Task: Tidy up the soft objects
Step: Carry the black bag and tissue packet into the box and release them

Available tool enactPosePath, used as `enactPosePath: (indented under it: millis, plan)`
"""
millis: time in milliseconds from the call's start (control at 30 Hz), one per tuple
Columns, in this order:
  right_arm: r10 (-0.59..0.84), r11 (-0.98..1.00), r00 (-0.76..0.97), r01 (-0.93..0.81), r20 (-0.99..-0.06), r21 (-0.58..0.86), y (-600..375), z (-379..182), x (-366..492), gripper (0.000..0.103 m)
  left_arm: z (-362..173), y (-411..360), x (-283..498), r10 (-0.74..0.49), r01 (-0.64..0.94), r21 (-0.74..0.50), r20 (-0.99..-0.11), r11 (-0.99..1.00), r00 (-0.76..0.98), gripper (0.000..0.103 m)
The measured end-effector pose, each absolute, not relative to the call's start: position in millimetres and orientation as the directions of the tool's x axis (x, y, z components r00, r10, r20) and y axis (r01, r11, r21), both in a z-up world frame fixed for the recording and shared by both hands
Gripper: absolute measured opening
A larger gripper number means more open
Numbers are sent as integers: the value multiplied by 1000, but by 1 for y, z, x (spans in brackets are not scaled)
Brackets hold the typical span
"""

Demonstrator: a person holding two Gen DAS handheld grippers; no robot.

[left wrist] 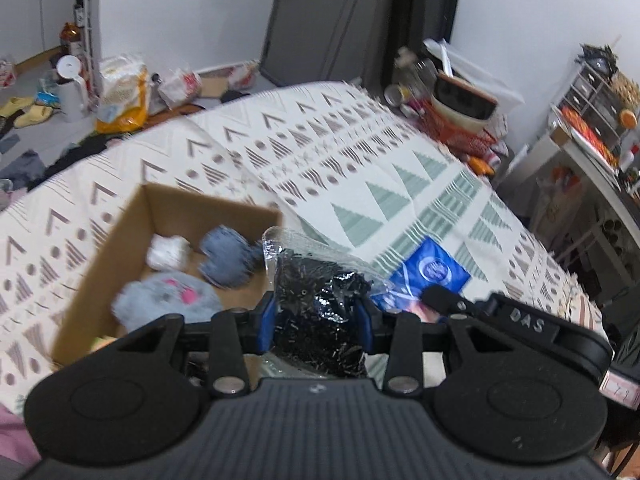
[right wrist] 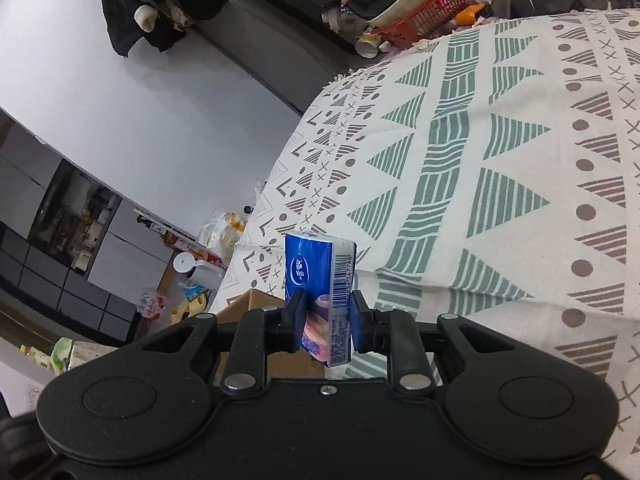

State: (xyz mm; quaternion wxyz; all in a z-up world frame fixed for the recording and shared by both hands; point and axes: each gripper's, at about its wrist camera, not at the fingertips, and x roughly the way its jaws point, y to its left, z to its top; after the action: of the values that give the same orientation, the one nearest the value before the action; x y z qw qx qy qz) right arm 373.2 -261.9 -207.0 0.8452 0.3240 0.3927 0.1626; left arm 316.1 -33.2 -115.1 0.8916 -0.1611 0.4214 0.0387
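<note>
My left gripper (left wrist: pixel 318 316) is shut on a clear plastic bag of small black pieces (left wrist: pixel 320 300), held just right of an open cardboard box (left wrist: pixel 116 248). The box holds a white soft item (left wrist: pixel 168 252), a blue knitted item (left wrist: pixel 226 260) and a grey fuzzy item with pink marks (left wrist: pixel 168 300). My right gripper (right wrist: pixel 326 320) is shut on a blue tissue pack (right wrist: pixel 320 276) and holds it upright above the patterned cloth. The same pack (left wrist: pixel 430 268) and the right gripper's body (left wrist: pixel 520 324) show in the left wrist view, right of the bag. A box corner (right wrist: pixel 248 304) shows behind the right gripper.
A patterned cloth (left wrist: pixel 360 168) covers the table (right wrist: pixel 500 160). At its far edge stand a red basket (left wrist: pixel 460 132) with a bowl (left wrist: pixel 464 100), also in the right wrist view (right wrist: pixel 424 16). A cluttered shelf (left wrist: pixel 592 120) is at right. Bags and slippers lie on the floor (left wrist: pixel 120 96).
</note>
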Motion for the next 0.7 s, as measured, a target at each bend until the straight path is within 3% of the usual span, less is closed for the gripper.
enactPosePath:
  millis: [333,700]
  plan:
    - [552,739,649,-89,-525,668,-243,-186,363,22,-95,20,306,-6,-272,-259,-734,927,679,39]
    - [575,750,632,-151,-520,644,-213,-174,356,22,-109,64,312,14,-314,-258,-752,913,659,39]
